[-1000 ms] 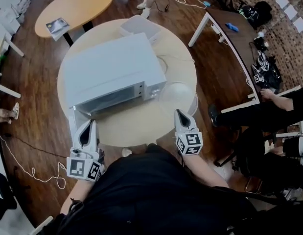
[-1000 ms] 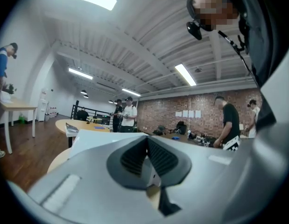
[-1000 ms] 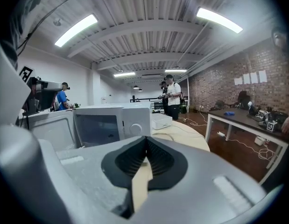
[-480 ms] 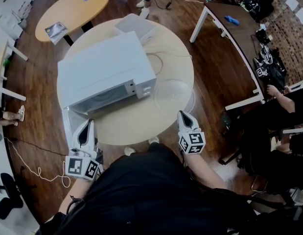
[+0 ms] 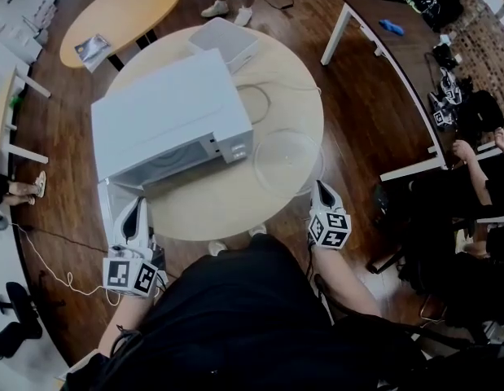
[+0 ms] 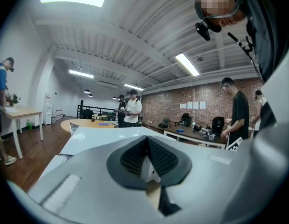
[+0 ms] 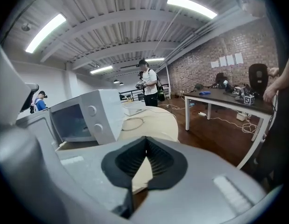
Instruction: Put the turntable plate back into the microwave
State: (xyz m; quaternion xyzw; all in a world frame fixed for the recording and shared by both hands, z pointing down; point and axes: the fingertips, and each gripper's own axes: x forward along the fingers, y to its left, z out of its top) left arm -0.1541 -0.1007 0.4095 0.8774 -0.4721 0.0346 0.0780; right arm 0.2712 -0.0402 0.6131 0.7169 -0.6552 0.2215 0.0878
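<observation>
Tabletop (image 5: 227,212), turntable plate (image 5: 286,160) near right gripper (image 5: 322,191)

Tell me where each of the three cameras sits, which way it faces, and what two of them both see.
Head view: on the person's head, steeply down at the round table, microwave and turntable plate; shows left gripper, right gripper, dark top.
Left gripper view: on that gripper, along its shut jaws over the microwave toward the brick wall; shows its grey shell.
Right gripper view: on that gripper, past shut jaws at the microwave's front; shows its grey shell.
Shared: all see the microwave.
</observation>
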